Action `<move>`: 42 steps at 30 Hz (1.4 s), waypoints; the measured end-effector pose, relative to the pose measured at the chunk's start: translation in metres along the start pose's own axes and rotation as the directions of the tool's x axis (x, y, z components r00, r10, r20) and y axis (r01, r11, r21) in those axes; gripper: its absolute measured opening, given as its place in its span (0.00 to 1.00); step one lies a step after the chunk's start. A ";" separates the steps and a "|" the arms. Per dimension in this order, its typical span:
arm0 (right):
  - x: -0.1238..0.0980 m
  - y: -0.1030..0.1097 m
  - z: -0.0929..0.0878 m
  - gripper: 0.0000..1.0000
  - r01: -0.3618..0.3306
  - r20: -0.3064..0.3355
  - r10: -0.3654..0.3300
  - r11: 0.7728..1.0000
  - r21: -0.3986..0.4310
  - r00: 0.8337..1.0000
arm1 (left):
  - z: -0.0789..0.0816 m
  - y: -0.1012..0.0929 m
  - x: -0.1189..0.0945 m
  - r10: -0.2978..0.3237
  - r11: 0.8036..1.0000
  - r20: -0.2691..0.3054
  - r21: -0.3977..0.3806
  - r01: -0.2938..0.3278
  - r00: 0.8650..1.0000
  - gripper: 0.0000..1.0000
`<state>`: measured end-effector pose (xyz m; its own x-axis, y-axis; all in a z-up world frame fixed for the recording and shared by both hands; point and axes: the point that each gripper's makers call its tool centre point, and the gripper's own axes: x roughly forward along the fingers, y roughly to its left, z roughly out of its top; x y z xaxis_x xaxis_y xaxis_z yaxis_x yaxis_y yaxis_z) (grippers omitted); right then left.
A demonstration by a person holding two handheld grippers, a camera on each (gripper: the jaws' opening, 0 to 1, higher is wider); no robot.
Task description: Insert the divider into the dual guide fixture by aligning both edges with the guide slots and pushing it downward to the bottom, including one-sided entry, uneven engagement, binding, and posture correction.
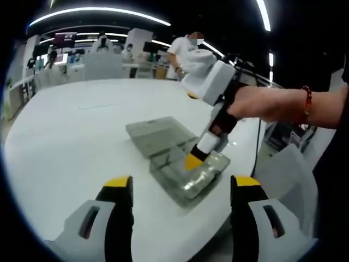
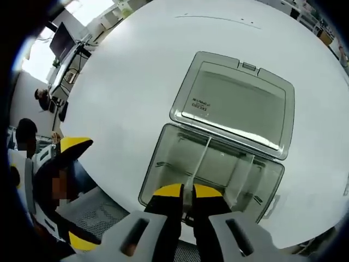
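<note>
A clear plastic box (image 2: pixel 163 164) with guide slots in its walls lies on the white table, its hinged lid (image 2: pixel 234 103) folded flat behind it. A thin clear divider (image 2: pixel 200 155) stands on edge across the box. My right gripper (image 2: pixel 188 192) is shut on the divider's near end. From the left gripper view, the right gripper (image 1: pixel 192 162) reaches down into the box (image 1: pixel 204 177), held by a hand with a red bracelet; the lid (image 1: pixel 155 134) lies to its left. My left gripper (image 1: pixel 181 183) hovers open short of the box, holding nothing.
The box sits close to the round white table's (image 1: pixel 82 136) near right edge. The left gripper's yellow tip (image 2: pixel 73 144) shows past the table edge at left. A person (image 1: pixel 182 52) stands beyond the far side, among desks and monitors.
</note>
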<state>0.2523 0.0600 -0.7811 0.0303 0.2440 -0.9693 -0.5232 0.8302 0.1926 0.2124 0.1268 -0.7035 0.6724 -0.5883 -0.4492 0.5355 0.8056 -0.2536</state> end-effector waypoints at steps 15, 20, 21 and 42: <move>0.007 0.001 -0.003 0.01 0.003 -0.015 -0.003 1.000 -0.003 1.000 | -0.001 0.001 -0.006 0.009 1.000 0.005 0.004 -0.009 1.000 0.77; 0.010 0.000 -0.005 0.01 0.005 -0.016 -0.005 1.000 -0.004 1.000 | -0.004 0.000 -0.007 0.007 1.000 -0.006 0.012 -0.007 1.000 0.78; 0.009 0.001 -0.004 0.01 0.006 -0.014 -0.006 1.000 -0.004 1.000 | -0.003 0.000 -0.007 0.006 1.000 -0.004 0.010 -0.006 1.000 0.78; 0.009 0.000 -0.005 0.03 -0.012 0.011 0.012 0.999 -0.030 1.000 | -0.002 -0.006 -0.013 0.012 1.000 -0.004 0.022 -0.012 1.000 0.79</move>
<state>0.2479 0.0600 -0.7902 0.0338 0.2596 -0.9651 -0.5492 0.8116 0.1991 0.1998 0.1292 -0.6976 0.6766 -0.5783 -0.4559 0.5384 0.8109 -0.2295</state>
